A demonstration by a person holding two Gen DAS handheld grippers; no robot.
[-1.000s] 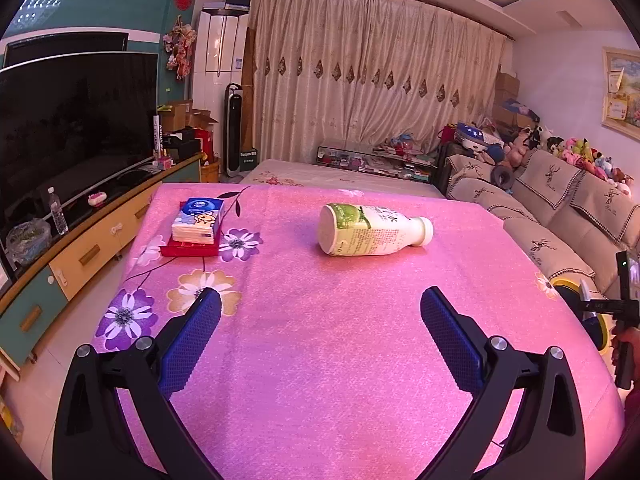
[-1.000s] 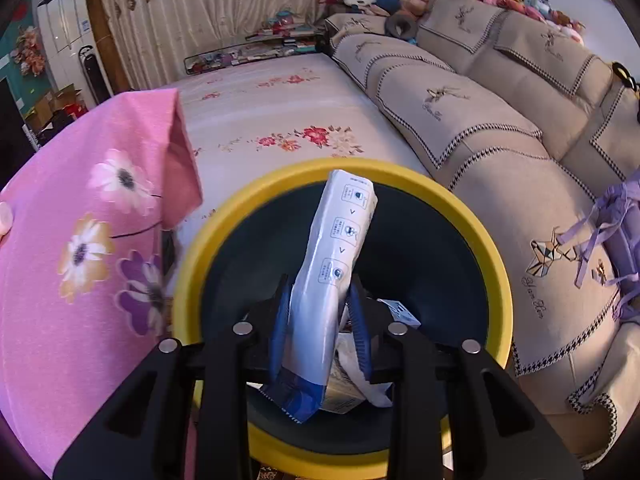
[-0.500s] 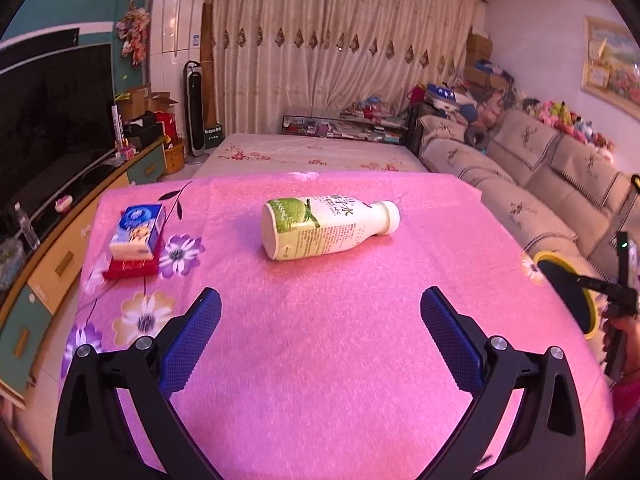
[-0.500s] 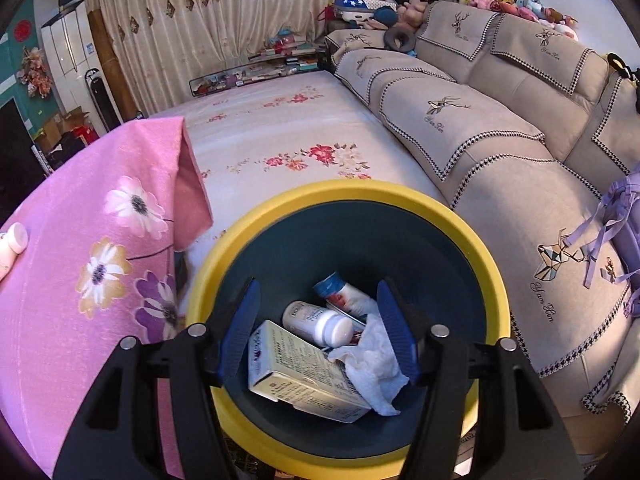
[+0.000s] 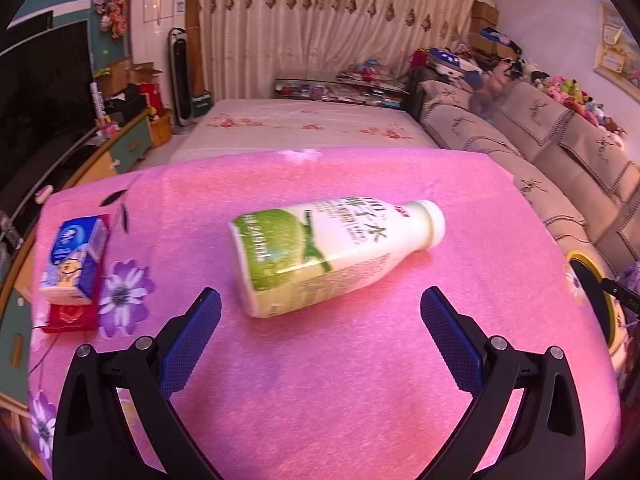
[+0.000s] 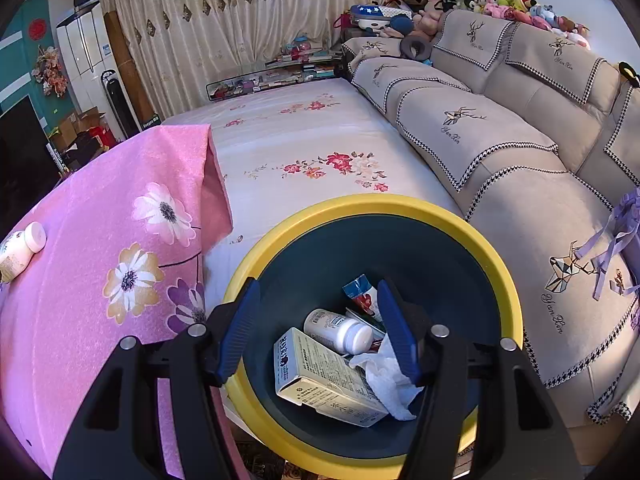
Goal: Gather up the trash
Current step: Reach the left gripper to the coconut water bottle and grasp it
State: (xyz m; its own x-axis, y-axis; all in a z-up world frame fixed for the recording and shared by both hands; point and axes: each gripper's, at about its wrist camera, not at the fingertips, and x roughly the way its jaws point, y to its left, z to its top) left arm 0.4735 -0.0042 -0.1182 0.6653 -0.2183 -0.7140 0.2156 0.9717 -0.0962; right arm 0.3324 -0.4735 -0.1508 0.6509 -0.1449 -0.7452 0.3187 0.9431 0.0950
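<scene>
- Tablecloth (image 5: 360, 380): bright pink, printed with purple, white and beige flowers on thin dark stems
- Bottle (image 5: 336, 256): creamy white with a white cap, a green patch at its base end and dark green lettering
- Small carton (image 5: 76, 260): blue and white, lying on a red packet (image 5: 70, 316)
- Left gripper (image 5: 320, 304): black frame, blue textured pads
- Right gripper (image 6: 318, 320): black frame, blue pads
- Bin (image 6: 496, 264): yellow rim, dark teal inside
- In the bin: a white bottle (image 6: 338, 330), a cream box (image 6: 324, 376) with dark print, a white crumpled tissue (image 6: 384, 376)
- Sofa (image 6: 520, 128): beige, with black-and-white houndstooth trim and stitched deer figures
- Bed sheet (image 6: 304, 152): white with red and pink flowers
- Curtains (image 5: 328, 24): cream with a row of brown diamonds
</scene>
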